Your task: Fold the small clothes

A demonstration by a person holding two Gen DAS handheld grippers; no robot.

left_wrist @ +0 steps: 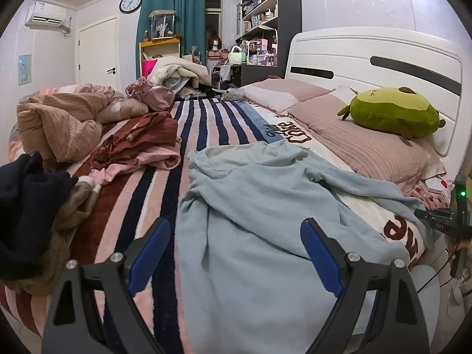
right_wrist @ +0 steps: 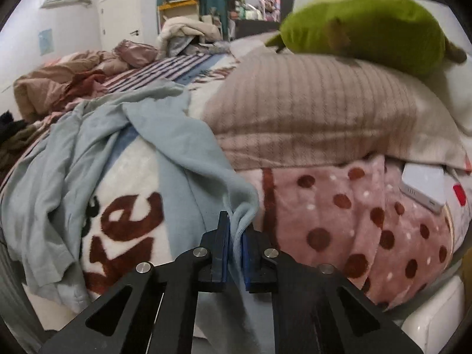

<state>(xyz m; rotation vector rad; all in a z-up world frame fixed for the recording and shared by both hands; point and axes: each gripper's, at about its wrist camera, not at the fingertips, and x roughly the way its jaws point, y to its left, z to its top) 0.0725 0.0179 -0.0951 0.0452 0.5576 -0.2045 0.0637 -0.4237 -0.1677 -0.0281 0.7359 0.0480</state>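
Note:
A light blue garment (left_wrist: 265,200) lies spread and wrinkled on the striped blanket (left_wrist: 153,194) of the bed. My left gripper (left_wrist: 236,230) is open and empty, hovering just above the garment's near part. My right gripper (right_wrist: 236,221) is shut on a corner of the light blue garment (right_wrist: 165,135) at the bed's right edge, cloth pinched between its blue pads (right_wrist: 224,244). The right gripper's body also shows at the far right edge of the left wrist view (left_wrist: 457,221).
A pile of red and pink clothes (left_wrist: 138,144) lies left of the garment. Dark and olive clothes (left_wrist: 32,215) sit at the near left. A tan quilt (left_wrist: 59,118) is bunched further left. Pillows (left_wrist: 362,144) and a green plush toy (left_wrist: 392,112) lie by the white headboard (left_wrist: 368,59).

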